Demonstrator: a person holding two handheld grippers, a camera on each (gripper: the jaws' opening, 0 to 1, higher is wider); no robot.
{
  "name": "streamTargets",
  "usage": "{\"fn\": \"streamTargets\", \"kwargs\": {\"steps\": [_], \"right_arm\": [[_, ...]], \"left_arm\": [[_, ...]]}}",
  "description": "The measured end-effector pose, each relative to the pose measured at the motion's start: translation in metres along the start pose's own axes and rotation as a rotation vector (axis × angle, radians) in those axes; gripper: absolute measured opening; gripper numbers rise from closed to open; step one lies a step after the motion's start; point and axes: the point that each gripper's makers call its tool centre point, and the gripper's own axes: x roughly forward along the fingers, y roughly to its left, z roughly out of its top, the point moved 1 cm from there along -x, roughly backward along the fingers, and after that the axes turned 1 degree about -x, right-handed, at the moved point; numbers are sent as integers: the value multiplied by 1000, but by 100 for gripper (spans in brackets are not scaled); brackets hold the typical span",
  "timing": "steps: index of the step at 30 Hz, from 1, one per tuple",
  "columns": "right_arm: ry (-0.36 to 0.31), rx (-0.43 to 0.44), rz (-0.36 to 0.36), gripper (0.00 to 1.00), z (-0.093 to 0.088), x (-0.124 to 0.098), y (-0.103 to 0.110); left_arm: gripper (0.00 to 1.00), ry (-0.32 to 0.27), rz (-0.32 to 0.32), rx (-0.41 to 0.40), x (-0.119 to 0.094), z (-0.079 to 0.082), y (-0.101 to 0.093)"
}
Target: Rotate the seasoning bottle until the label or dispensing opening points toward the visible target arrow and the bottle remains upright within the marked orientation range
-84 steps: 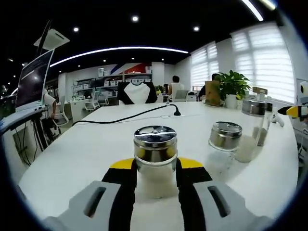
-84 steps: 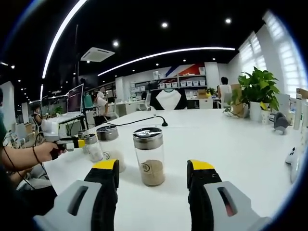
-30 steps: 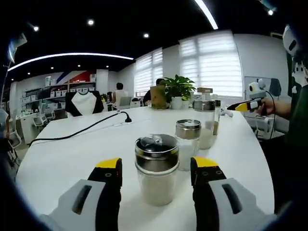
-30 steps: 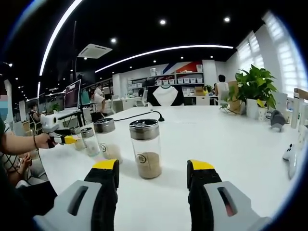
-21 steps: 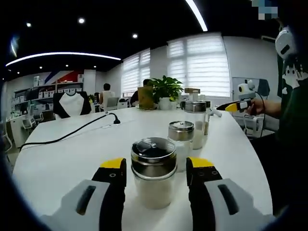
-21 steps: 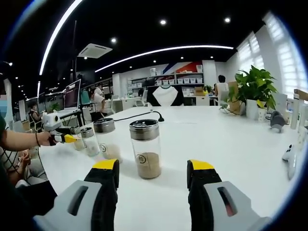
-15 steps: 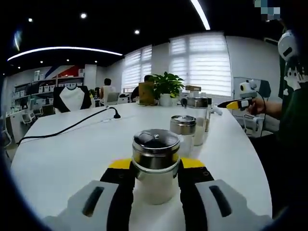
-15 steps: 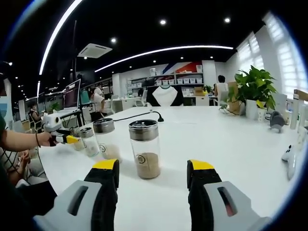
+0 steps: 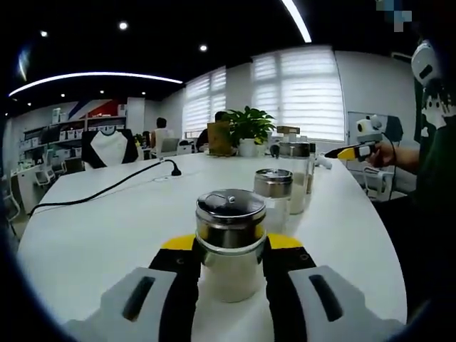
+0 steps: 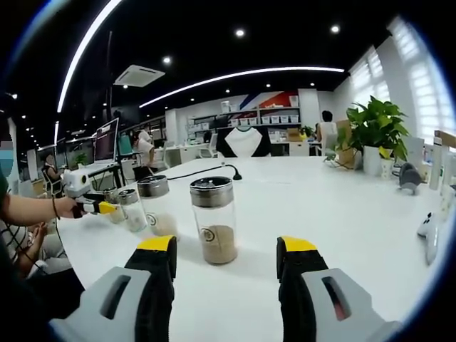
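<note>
In the left gripper view, a short glass seasoning bottle [image 9: 230, 214] with a shiny metal lid and pale contents stands upright on the white table [image 9: 100, 235]. My left gripper [image 9: 229, 244] is shut on its body, one yellow-tipped jaw on each side. The right gripper view shows that same small bottle [image 10: 131, 209] far left, with the left gripper [image 10: 91, 206] on it. My right gripper [image 10: 226, 249] stands open, and a taller bottle [image 10: 214, 221] of brown seasoning stands apart just ahead of its jaws. No arrow or mark shows on the table.
Two more lidded bottles [image 9: 273, 194] [image 9: 293, 177] stand beyond the held one. Another lidded bottle [image 10: 156, 206] is left of the brown one. A black cable [image 9: 107, 189] crosses the far table. A potted plant [image 10: 381, 132] and a white device [image 10: 429, 231] sit at the right.
My left gripper's jaws, open on either side of the short bottle a second ago, have shut on it. The right gripper and the brown bottle have barely moved.
</note>
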Motion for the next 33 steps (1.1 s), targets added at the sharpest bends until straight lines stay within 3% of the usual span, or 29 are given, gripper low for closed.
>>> {"fn": "streamTargets", "kwargs": {"steps": [9,13,19,23,33], "right_arm": [[-5,5,-2,57,0,-1,-2],[-6,8,-2,57,0,-1,-2],[-5,10,0,57,0,0,-1],[-4,7,2,57,0,1,-1],[0,8,3,56,-1,1,-1]], "left_arm": [[36,1,110,-22,-1,5,0],[36,14,188,-11,-2,6,0],[36,-13,345,-52,-4,8,0],[36,-16,402,-50,-5,9,-1],[36,-40,612,-84,-13,9,0]]}}
